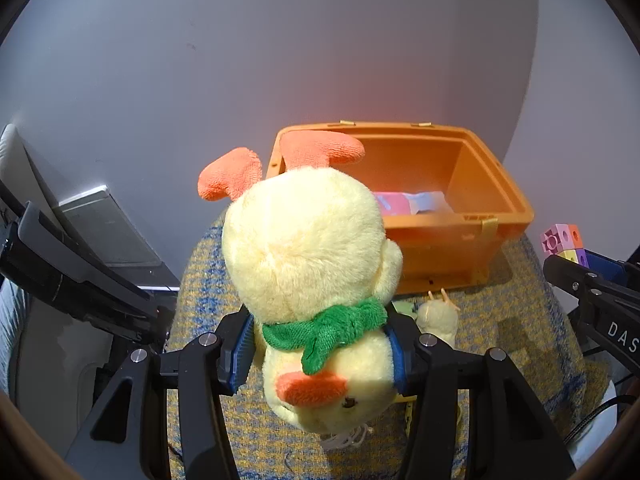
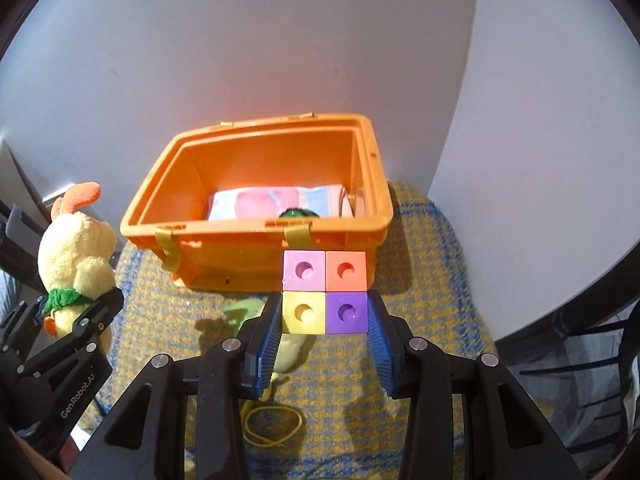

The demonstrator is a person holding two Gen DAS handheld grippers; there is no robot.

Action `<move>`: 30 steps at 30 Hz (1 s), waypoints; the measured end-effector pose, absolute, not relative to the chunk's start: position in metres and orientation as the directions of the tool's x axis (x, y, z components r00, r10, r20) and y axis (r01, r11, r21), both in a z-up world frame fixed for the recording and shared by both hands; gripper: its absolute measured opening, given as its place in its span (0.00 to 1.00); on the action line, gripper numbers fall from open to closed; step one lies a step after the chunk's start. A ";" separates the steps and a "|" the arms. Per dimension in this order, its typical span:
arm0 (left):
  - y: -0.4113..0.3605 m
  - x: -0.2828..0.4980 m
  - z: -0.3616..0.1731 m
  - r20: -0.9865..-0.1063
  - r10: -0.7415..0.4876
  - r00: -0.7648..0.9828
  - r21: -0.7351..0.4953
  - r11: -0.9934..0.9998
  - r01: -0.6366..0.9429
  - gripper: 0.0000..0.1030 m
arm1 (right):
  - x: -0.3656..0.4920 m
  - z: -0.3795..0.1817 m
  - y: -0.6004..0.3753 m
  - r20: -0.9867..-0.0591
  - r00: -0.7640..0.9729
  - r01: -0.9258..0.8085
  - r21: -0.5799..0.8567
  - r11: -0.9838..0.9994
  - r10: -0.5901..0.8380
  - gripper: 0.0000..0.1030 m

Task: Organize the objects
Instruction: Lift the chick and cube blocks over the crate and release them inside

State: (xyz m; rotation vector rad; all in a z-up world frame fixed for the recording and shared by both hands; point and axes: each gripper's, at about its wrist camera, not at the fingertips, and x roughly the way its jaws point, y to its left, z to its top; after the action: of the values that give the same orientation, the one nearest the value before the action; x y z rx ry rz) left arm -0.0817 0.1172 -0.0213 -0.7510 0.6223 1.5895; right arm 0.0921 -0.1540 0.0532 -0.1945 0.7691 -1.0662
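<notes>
A yellow plush duck [image 1: 308, 248] with orange feet and a green scarf hangs upside down, above the checked cloth. My left gripper [image 1: 320, 348] is shut on it, blue pads pressing at its neck. In the right wrist view the same duck [image 2: 76, 256] shows at the left edge. My right gripper [image 2: 325, 320] is shut on a block of four joined cubes [image 2: 325, 292], pink, orange, yellow and purple; the pads press its lower pair. The cube block [image 1: 562, 240] also shows at the right of the left wrist view. An open orange bin [image 2: 136, 228] stands just beyond both grippers.
In the orange bin [image 1: 516, 204] lies a pastel package [image 2: 276, 200] beside a small green thing. A small yellow plush [image 2: 288, 350] and a yellow loop of cord [image 2: 272, 428] lie on the yellow-blue cloth [image 2: 432, 280]. Dark equipment [image 1: 80, 272] stands left; a wall is behind.
</notes>
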 end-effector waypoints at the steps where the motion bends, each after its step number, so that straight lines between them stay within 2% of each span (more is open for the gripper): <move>1: 0.117 -0.081 -0.017 -0.759 0.646 -0.079 -0.020 -0.145 -0.989 0.50 | 0.094 0.056 -0.153 -0.468 0.260 0.714 -0.496 0.494 -0.845 0.40; 15: 0.153 -0.094 0.015 -0.727 0.683 -0.070 -0.016 -0.119 -0.993 0.51 | 0.123 0.093 -0.151 -0.413 0.310 0.703 -0.507 0.499 -0.856 0.40; 30: 0.204 -0.097 0.017 -0.731 0.682 -0.010 -0.032 -0.049 -0.998 0.51 | 0.162 0.109 -0.180 -0.394 0.323 0.686 -0.529 0.500 -0.860 0.40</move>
State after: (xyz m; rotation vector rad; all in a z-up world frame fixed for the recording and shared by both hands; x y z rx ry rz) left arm -0.0975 0.2042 0.0169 -0.6827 0.6040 1.5061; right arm 0.1617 -0.1804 0.1092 -0.2870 0.6986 -1.0324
